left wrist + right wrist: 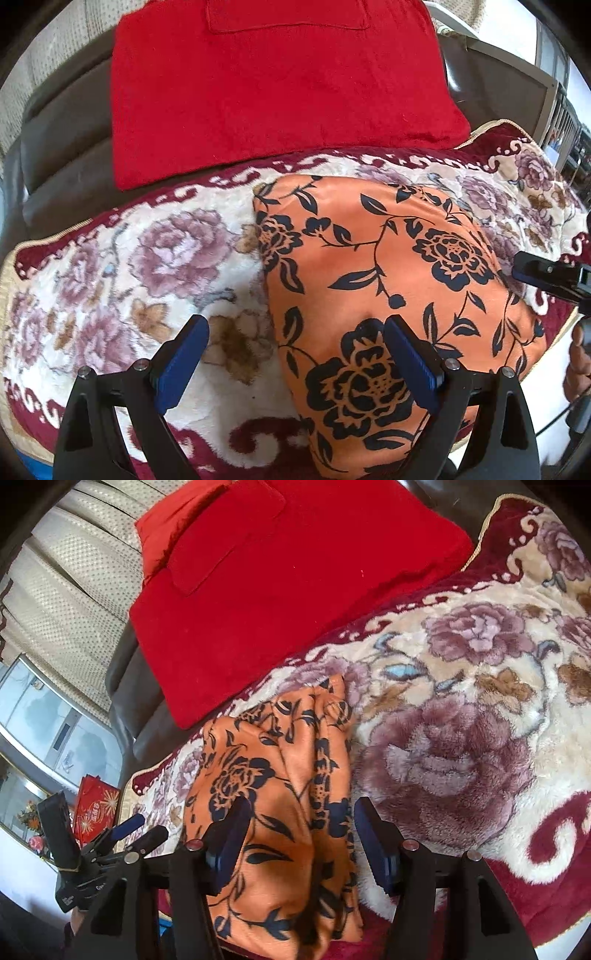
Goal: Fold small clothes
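Observation:
An orange garment with a black flower print lies folded on the plush floral blanket. My left gripper hovers open over the garment's left edge, its right pad above the cloth and its left pad above the blanket, with nothing held. In the right wrist view the same garment lies in soft lengthwise folds. My right gripper stands open over its near end, the pads apart on either side of a fold and not pressing it. One of the right gripper's fingers pokes in from the right edge of the left wrist view.
A flat red cloth lies beyond the garment on a dark leather seat. Pale dotted curtains hang behind it. A red box and glass shelving sit off the blanket's edge. A hand shows at the right rim.

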